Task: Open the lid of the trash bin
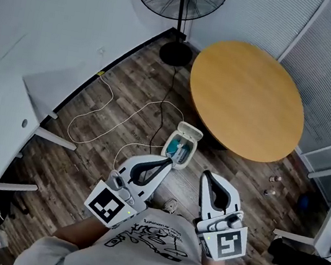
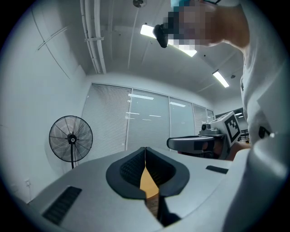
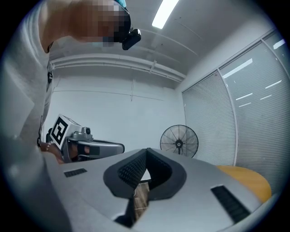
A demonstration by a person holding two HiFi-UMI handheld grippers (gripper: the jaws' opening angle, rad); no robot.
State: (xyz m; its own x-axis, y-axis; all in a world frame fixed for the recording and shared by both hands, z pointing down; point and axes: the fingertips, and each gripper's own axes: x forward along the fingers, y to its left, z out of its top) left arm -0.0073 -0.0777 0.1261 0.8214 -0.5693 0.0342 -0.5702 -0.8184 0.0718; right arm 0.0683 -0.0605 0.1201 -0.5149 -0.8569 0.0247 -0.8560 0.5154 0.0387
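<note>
Seemingly light, stiff plastic, the small white trash bin (image 1: pixel 177 152) sits in the head view just beside the near edge of the round table (image 1: pixel 246 98). Its lid (image 1: pixel 191 130) already looks tipped up toward the table, and the lid's free rim is probably the best hold. The left gripper (image 1: pixel 161 163) and right gripper (image 1: pixel 207 177) point toward the table, level and side by side. In the left gripper view, the jaws are pressed together on nothing, with table wood showing below them. In the right gripper view, the jaws are likewise together and empty.

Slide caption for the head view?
Left tool and right tool, both shut, above the floor near a bin with its lid up, beside a round table.
</note>
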